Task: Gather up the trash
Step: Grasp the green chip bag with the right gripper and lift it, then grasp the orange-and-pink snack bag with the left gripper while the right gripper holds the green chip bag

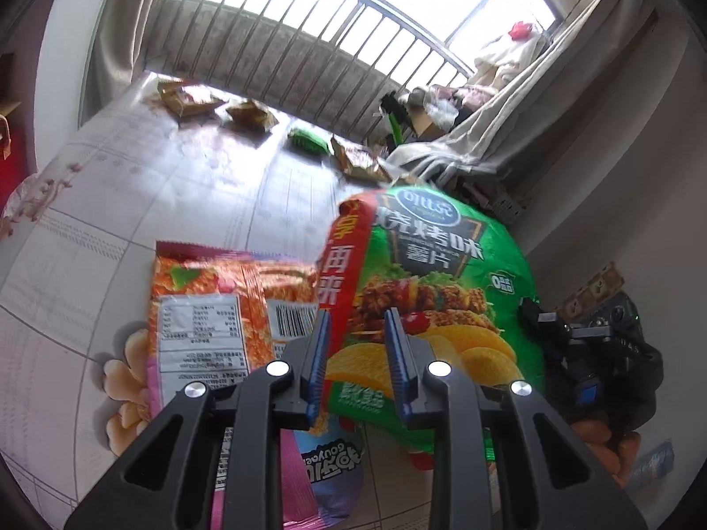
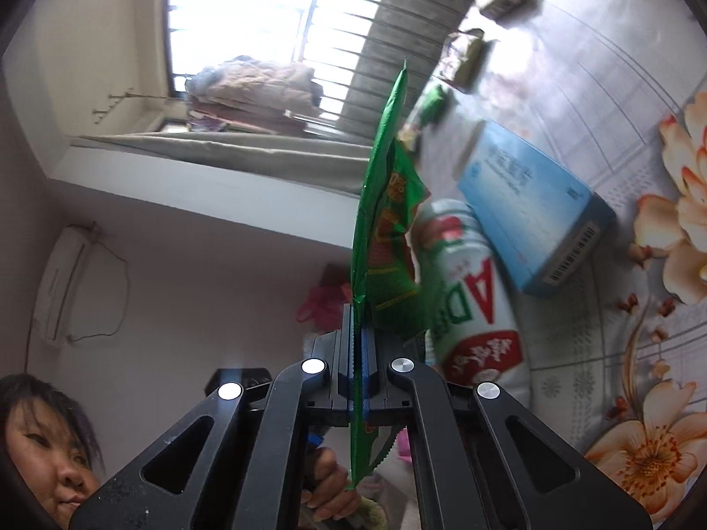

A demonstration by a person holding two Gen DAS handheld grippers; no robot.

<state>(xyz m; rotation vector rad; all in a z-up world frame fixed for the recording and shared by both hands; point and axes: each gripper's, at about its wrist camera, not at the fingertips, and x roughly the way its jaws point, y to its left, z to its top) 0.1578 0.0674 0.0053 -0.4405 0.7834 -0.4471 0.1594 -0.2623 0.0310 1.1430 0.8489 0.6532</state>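
Slip risk: right gripper [image 2: 359,331] is clamped only on thin edge of green bag [image 2: 380,203], held up over floral bench [image 2: 618,353], while left gripper [image 1: 357,344], jaws apart w/ bag's folded flap between, could tug it loose.

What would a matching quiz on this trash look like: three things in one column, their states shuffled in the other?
Things:
1. green chip bag
2. orange snack bag
3. blue box

States:
A. lies flat on the flowered floor, barcode side up
B. held up, pinched in the right gripper
C. lies on the floor beside a white bottle

Pairs: 1-B, 2-A, 3-C
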